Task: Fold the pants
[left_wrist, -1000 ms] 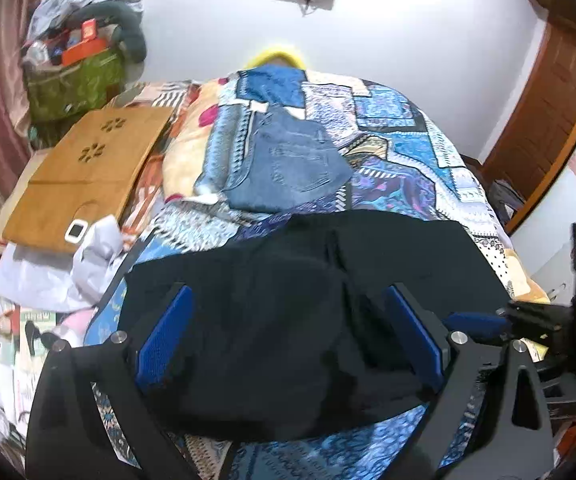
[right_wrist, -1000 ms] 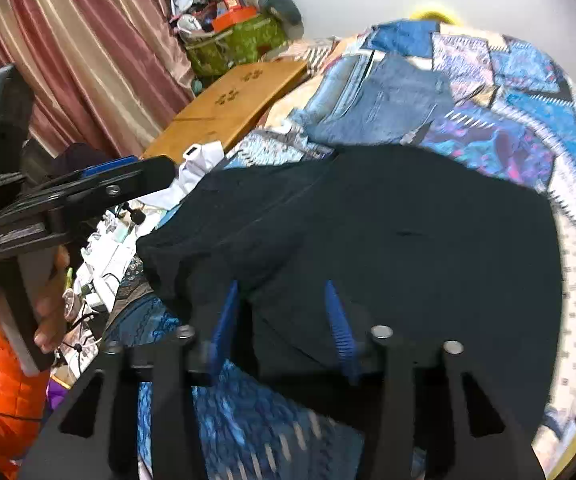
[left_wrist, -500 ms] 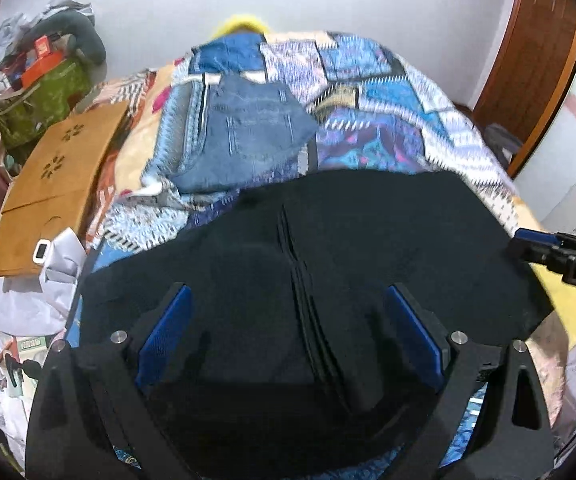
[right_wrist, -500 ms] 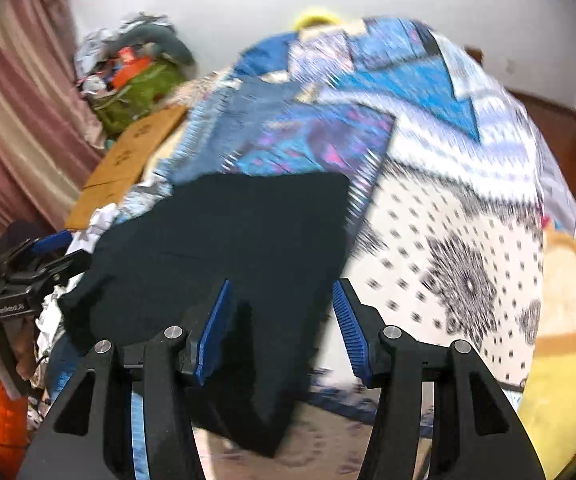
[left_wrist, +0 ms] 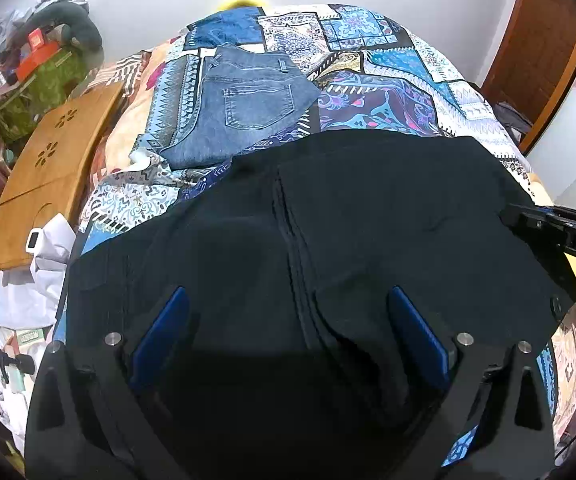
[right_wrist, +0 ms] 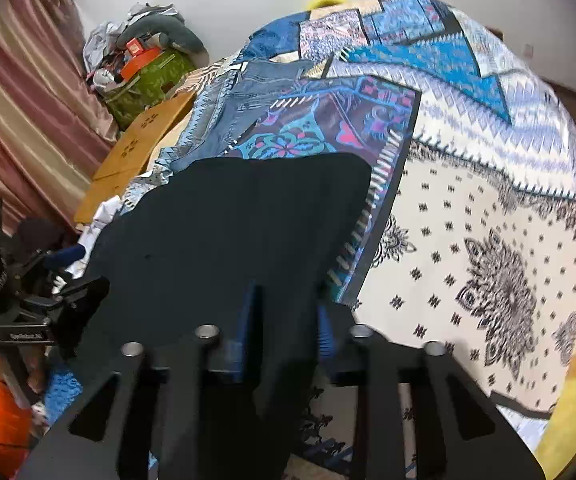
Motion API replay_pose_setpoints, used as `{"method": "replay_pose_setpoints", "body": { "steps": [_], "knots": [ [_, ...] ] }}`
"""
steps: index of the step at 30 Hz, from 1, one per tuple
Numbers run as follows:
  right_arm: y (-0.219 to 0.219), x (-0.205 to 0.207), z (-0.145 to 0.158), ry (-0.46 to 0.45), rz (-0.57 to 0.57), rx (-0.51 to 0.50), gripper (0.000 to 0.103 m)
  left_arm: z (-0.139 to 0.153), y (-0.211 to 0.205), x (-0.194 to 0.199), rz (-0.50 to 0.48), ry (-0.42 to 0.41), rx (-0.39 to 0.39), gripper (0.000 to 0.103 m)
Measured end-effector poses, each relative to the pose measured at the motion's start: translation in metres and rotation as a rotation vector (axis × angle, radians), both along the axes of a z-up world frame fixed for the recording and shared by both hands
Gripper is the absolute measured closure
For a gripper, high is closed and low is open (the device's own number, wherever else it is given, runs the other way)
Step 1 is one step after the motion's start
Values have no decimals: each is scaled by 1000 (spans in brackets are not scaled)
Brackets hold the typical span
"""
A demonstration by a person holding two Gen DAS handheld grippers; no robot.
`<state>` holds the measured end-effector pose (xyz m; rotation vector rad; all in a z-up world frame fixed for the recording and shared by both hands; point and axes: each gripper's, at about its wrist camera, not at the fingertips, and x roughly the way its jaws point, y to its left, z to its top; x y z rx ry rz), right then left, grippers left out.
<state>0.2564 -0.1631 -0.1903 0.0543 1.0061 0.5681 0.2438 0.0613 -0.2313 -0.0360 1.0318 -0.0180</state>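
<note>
Black pants (left_wrist: 367,220) are spread across the near end of the bed (right_wrist: 487,208), so there's a flat base for folding. Left tool (left_wrist: 288,332) hovers over them, fingers wide apart. Right tool (right_wrist: 284,320) looks pinched on the pants' right edge. Folded jeans (left_wrist: 248,108) sit beyond; plenty of bare quilt to the right.

Right claw (left_wrist: 559,236) reads, apparently, "DAS".
</note>
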Motion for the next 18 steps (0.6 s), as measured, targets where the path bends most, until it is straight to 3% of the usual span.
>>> {"method": "replay_pose_setpoints", "body": {
  "steps": [9, 11, 13, 18],
  "knots": [
    [-29, -9, 7, -76, -38, -96, 102, 7, -22, 18, -25, -14, -6, 2],
    [-45, -7, 3, -48, -66, -121, 102, 9, -31, 20, -38, -21, 4, 2],
    [-65, -11, 5, -30, -103, -79, 101, 12, -35, 19, -47, -38, 18, 2],
    [-82, -29, 30, -116, -131, -122, 100, 22, -23, 7, -9, -66, 33, 2]
  ]
}}
